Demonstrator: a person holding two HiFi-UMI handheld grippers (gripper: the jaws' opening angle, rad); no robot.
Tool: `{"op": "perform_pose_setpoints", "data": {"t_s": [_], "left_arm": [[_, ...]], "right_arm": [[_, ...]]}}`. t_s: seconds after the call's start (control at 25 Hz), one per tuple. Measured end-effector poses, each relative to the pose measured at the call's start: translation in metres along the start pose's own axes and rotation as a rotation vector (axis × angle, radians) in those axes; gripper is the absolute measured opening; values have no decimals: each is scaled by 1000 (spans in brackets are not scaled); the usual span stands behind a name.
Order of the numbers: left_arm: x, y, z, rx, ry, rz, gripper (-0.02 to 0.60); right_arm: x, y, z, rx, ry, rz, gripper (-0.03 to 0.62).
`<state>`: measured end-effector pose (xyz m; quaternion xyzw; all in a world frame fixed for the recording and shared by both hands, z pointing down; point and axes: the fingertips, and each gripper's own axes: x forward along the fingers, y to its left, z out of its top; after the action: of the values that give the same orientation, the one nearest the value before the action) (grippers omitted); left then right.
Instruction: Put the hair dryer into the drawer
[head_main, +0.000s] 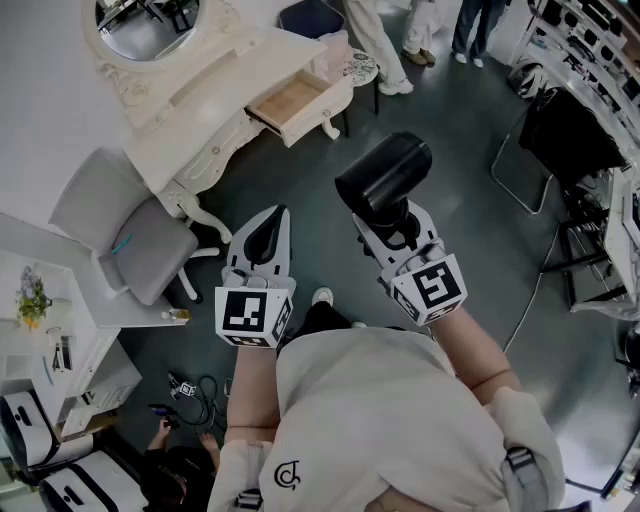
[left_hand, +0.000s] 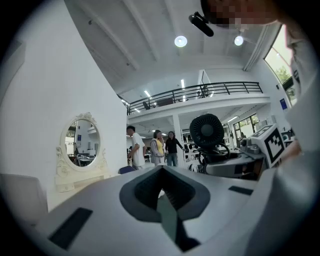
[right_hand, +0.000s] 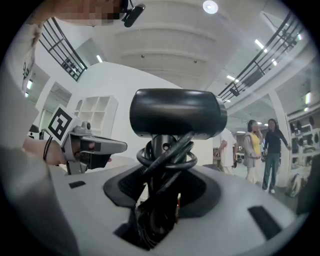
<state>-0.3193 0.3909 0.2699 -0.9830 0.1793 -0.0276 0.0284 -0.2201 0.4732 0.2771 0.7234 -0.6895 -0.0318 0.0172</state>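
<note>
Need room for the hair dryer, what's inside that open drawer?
The drawer shows only a bare wooden bottom; its rear is covered by the dressing table top.

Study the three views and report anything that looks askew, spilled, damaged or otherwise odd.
Nothing looks damaged or spilled. Two things stand out: the drawer of the dressing table stands pulled open, and the hair dryer, held by its handle in the right gripper, has its cord looped round that handle.
</note>
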Motion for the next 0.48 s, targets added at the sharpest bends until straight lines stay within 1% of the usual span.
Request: {"op": "perform_pose_setpoints", "data": {"t_s": [0.08,0.24,0.32,0.48], "left_arm": [[2,0,-1,13,5,5,11],[7,-4,-4,32,9,-1,11],[9,-6,-5,22,7,-9,11],[14,-4,-8,-26,-2,-20,11]], "right_arm": [[2,0,-8,7,3,2,187],[4,-2,-10,8,4,6,187],[4,-4,-13,15,8,4,187],[6,-8,-10,10,9,18,187]]}}
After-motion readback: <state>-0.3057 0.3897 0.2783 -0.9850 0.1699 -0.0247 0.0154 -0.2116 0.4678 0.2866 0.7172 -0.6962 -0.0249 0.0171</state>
